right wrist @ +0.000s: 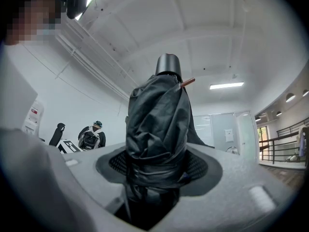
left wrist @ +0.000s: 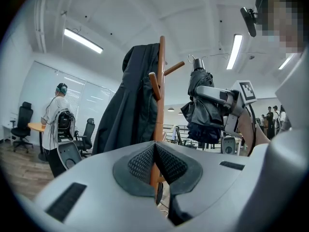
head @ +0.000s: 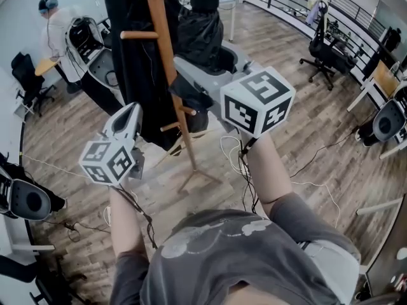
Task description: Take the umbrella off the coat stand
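Your right gripper [right wrist: 155, 173] has its jaws squeezed on the folded black umbrella [right wrist: 157, 115]. They grip it low on its bundle, so they sit partly apart around the cloth. The umbrella stands straight up and down with its cap on top. It is just beside the coat stand's pole [left wrist: 161, 91], on the side away from the black coat [left wrist: 128, 110].

Its top loop sits right by the tip of an upper peg [left wrist: 174, 67] on that pole. I cannot tell if the loop is off the peg. I think the next move turns on that: go up and away from the pole, the way the peg points, and keep the umbrella upright.

Your left gripper [left wrist: 154, 151] has its jaws closed with nothing in them. It faces the pole from the coat side.
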Motion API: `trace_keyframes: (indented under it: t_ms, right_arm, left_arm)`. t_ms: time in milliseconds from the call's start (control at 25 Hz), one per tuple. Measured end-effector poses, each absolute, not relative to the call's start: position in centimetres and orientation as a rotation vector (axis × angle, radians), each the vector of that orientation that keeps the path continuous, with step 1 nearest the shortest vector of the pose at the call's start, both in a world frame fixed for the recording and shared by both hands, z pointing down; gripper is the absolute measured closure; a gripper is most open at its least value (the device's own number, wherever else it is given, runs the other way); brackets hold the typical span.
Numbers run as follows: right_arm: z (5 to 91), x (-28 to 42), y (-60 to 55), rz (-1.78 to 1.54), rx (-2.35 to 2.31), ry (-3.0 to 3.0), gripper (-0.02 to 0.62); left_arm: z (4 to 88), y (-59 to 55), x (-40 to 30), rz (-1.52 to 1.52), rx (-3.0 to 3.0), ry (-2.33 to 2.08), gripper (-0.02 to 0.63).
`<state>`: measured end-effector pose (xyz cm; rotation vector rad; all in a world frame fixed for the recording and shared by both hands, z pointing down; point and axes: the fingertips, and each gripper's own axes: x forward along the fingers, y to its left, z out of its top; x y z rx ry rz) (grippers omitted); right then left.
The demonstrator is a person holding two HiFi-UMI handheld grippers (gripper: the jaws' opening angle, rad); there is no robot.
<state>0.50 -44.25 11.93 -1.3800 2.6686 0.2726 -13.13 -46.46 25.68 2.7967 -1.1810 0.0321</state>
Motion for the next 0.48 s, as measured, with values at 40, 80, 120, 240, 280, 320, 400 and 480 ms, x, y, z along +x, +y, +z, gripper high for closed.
trace_keyframes:
  t_ms: [40, 80, 120, 240, 280, 320, 400, 480]
  right_arm:
    - [12.0, 0.6, -43.8, 0.273, -1.368, 2.672, 0.331]
    - [12.1, 0.7, -43.4, 0.272, -1.355, 2.677, 0.331]
    - [12.2, 0.8, -43.0, 0.268, -1.34, 2.682, 0.331]
    - [12.6, 1.4, -41.9, 0.256, -1.292, 2.698, 0.331]
    - [12.7, 1.6, -41.6, 0.253, -1.277, 2.701, 0.331]
    - [12.8, 1.8, -41.2, 0.251, -1.263, 2.705, 0.331]
    - [13.2, 2.3, -40.4, 0.241, -1.236, 2.716, 0.332]
    - [13.7, 3.0, -39.6, 0.227, -1.208, 2.729, 0.332]
  left_arm:
    - [25.7, -46.0, -13.1, 0.029, 2.793, -1.189, 0.609]
    - [25.7, -45.6, -13.0, 0.024, 2.787, -1.197, 0.609]
    - [25.6, -45.2, -12.9, 0.02, 2.781, -1.206, 0.609]
    - [25.5, -44.1, -12.7, 0.011, 2.766, -1.242, 0.609]
    - [25.4, -43.7, -12.5, 0.01, 2.762, -1.255, 0.609]
    - [25.4, -43.2, -12.4, 0.008, 2.758, -1.267, 0.609]
    - [25.3, -42.2, -11.9, 0.007, 2.75, -1.287, 0.609]
    - [25.3, -41.1, -11.2, 0.005, 2.74, -1.304, 0.609]
